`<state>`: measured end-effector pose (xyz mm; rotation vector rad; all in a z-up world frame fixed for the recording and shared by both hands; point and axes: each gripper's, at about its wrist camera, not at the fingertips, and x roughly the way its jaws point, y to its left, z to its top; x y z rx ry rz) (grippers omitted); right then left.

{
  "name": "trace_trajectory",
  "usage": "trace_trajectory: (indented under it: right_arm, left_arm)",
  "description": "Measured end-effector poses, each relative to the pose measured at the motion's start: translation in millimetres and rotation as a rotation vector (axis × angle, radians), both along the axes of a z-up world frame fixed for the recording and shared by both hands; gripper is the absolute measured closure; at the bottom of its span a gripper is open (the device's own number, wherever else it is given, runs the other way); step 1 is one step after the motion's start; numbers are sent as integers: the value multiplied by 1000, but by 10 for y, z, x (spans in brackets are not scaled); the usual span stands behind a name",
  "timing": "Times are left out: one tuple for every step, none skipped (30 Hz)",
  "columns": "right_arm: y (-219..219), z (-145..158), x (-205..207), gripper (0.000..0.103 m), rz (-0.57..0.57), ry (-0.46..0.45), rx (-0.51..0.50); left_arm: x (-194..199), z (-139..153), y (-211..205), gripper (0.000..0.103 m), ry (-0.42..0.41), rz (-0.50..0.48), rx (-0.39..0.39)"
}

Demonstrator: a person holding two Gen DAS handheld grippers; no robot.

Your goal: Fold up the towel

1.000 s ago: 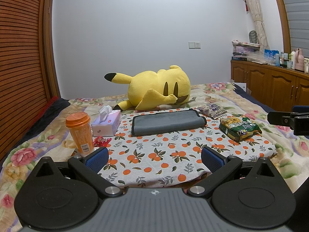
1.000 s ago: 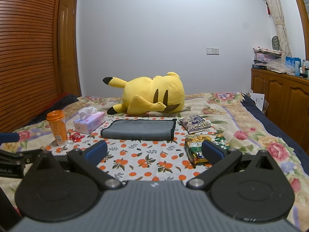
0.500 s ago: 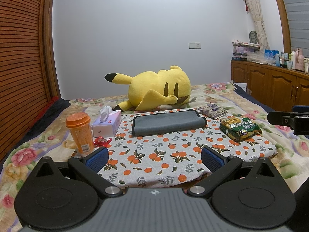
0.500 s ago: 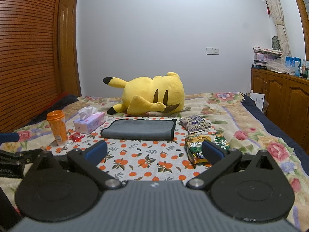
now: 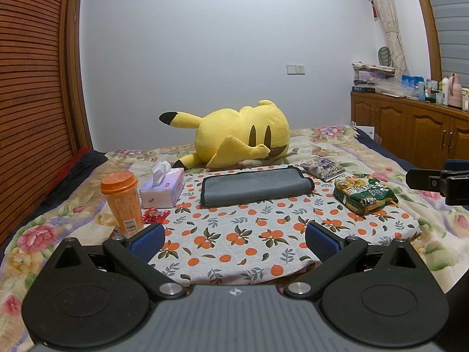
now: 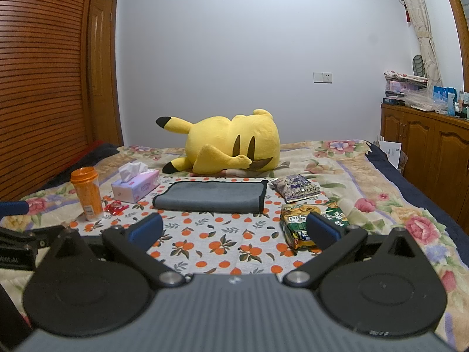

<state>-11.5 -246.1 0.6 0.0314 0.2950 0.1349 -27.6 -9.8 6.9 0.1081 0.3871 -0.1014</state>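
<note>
A: Left wrist view: nothing has shifted in the last second. The left claw (image 5: 233,239) hangs wide open and empty above the orange-printed cotton cloth (image 5: 249,234) on the bed. The grey, plush, black-edged folded towel (image 5: 255,186) lies well ahead, untouched.

B: So the fold looks done, or not yet begun?

A: Hard to call. Right wrist view: same stillness. The right claw (image 6: 234,230) gapes empty; the towel (image 6: 209,196) sits flat, a soft rectangle before the yellow plush toy (image 6: 228,145).
</note>
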Motion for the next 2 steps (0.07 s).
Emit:
trace_trajectory:
  right_arm:
    - [0,1,0,0,0,0,1]
    - [1,0,0,0,0,0,1]
  left_arm:
    - [3,2,8,0,0,0,-1]
    - [0,1,6,0,0,0,0]
